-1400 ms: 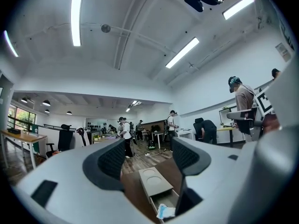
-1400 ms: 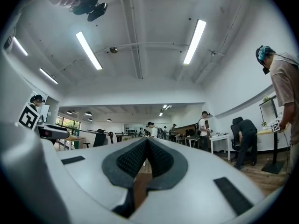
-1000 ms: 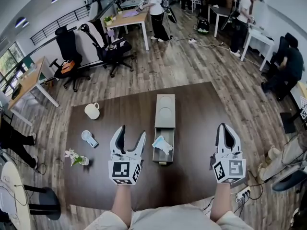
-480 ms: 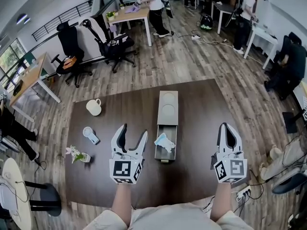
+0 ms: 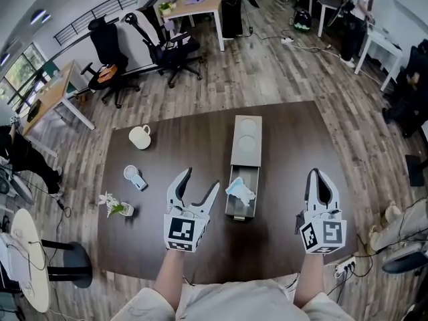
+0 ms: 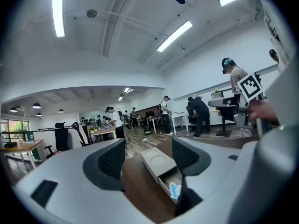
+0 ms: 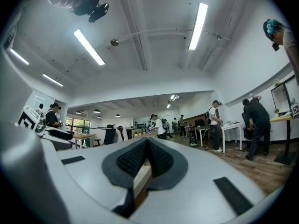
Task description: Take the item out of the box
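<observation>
Head view: one box is laid on the counter, drawer open, with one pale blue item inside the drawer. Two grippers are held over the counter: the left hand-held gripper released beside the drawer, the right hand-held gripper clenched, empty.

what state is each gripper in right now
Left gripper: open, nothing between the jaws.
Right gripper: shut, holding nothing.
</observation>
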Tool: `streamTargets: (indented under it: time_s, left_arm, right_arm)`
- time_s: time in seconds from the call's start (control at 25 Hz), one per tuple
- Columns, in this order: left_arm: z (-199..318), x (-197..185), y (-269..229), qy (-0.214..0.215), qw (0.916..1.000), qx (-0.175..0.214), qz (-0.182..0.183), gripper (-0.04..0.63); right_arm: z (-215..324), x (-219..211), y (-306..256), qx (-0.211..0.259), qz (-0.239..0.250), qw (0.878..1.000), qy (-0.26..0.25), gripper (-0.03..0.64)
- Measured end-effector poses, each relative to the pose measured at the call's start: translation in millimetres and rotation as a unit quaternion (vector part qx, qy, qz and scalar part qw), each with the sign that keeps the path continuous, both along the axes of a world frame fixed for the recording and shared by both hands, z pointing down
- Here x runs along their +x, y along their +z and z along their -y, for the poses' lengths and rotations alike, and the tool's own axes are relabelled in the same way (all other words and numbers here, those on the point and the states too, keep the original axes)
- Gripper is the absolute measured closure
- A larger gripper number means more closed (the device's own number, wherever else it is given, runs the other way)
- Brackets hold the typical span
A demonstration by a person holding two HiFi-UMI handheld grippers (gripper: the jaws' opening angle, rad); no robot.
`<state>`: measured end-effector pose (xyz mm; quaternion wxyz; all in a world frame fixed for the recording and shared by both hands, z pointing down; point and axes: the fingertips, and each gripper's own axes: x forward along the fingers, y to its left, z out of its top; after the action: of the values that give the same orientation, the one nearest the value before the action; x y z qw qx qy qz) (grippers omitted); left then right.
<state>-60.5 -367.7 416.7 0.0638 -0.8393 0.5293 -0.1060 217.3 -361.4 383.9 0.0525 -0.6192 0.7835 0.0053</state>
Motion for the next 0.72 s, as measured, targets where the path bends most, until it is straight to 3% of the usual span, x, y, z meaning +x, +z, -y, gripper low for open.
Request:
streamTargets:
  time_s: [0.24, 0.44, 0.72]
  left_arm:
    - [3, 13, 43, 0.042, 0.9967, -0.041, 0.055, 0.273]
    - [7, 27, 77, 0.078, 0.9908, -0.081, 0.076, 0.272]
    - [7, 42, 127, 0.124, 0.9741, -0.126, 0.142, 0.27]
  right_arm:
    - [8, -21, 26, -0.021, 0.006, 0.999, -0.024, 0.615]
    - [14, -32, 38, -0.034, 0.009, 0.999, -0.034, 0.615]
    - [17, -39, 54, -0.049, 0.013, 0.998, -0.04, 0.615]
